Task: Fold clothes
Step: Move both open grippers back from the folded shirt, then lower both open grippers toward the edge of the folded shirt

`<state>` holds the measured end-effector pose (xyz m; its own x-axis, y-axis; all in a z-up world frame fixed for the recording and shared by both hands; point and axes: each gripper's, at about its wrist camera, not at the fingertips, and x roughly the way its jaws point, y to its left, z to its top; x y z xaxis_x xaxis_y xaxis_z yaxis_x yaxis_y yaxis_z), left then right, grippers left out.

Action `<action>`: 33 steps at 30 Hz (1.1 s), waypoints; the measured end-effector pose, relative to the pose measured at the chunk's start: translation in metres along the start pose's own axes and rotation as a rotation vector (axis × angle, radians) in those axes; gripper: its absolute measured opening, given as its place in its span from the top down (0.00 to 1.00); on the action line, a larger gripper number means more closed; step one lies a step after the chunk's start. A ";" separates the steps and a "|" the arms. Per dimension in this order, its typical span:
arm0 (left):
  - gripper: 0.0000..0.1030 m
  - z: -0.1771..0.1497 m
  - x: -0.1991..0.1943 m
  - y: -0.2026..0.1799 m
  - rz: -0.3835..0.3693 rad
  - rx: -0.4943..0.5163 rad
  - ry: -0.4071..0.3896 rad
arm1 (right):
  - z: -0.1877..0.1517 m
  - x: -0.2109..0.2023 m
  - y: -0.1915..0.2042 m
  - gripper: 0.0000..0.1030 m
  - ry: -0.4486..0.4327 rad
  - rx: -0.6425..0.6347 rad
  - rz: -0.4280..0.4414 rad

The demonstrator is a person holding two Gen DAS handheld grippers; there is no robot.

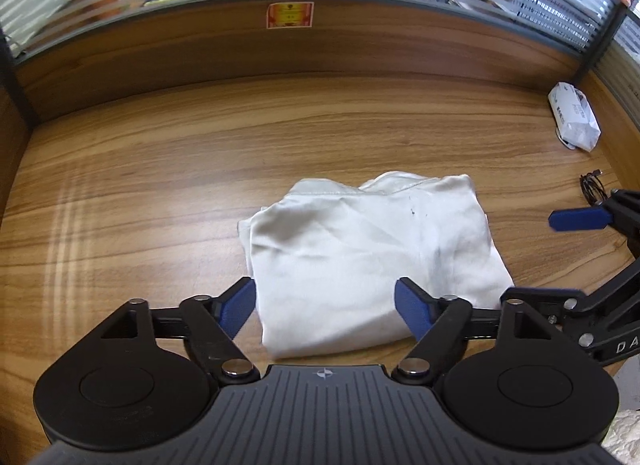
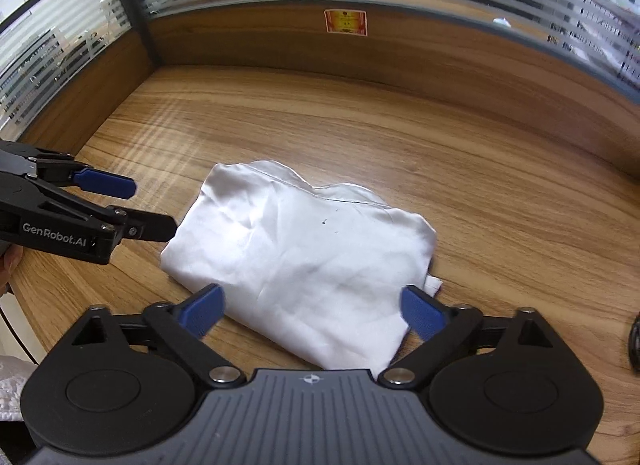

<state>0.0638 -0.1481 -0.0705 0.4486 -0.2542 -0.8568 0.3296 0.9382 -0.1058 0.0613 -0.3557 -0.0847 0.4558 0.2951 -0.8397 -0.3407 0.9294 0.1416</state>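
Observation:
A white garment (image 1: pixel 368 253) lies folded into a compact rectangle on the wooden desk (image 1: pixel 160 185). My left gripper (image 1: pixel 326 307) hovers above its near edge, open, blue pads clear of the cloth. The right gripper shows at the right edge of the left wrist view as one blue fingertip (image 1: pixel 580 219). In the right wrist view the same garment (image 2: pixel 304 257) lies below my right gripper (image 2: pixel 314 311), which is open wide and holds nothing. The left gripper (image 2: pixel 140 205) enters from the left, open, beside the garment's left corner.
A white plastic packet (image 1: pixel 574 117) lies at the desk's far right, with a small black cable (image 1: pixel 592 187) near it. A wooden partition with a red and yellow sticker (image 1: pixel 290 15) and frosted glass closes off the back. A dark object (image 2: pixel 634 341) sits at the right edge.

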 end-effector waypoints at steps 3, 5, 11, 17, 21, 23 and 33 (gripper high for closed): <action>0.14 -0.003 -0.006 -0.003 -0.001 0.014 -0.008 | -0.002 -0.007 0.001 0.01 -0.004 -0.005 -0.012; 0.10 -0.007 -0.010 -0.005 0.009 0.015 -0.016 | -0.004 -0.012 0.001 0.01 -0.003 -0.009 -0.027; 0.01 -0.018 -0.020 -0.014 0.058 0.019 -0.037 | -0.009 -0.023 0.000 0.01 -0.011 -0.001 -0.070; 0.01 -0.028 -0.019 -0.018 0.061 0.016 0.001 | -0.019 -0.028 -0.001 0.01 -0.015 0.025 -0.091; 0.01 -0.032 -0.020 -0.019 0.062 0.022 0.008 | -0.025 -0.029 0.000 0.01 -0.014 0.031 -0.094; 0.01 -0.034 -0.020 -0.019 0.061 0.022 0.009 | -0.027 -0.029 0.001 0.01 -0.011 0.032 -0.092; 0.01 -0.041 -0.022 -0.015 0.066 0.006 0.019 | -0.033 -0.027 0.003 0.01 -0.003 0.033 -0.094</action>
<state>0.0150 -0.1472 -0.0702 0.4539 -0.1871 -0.8712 0.3045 0.9514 -0.0457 0.0204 -0.3687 -0.0787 0.4870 0.2069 -0.8485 -0.2688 0.9599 0.0798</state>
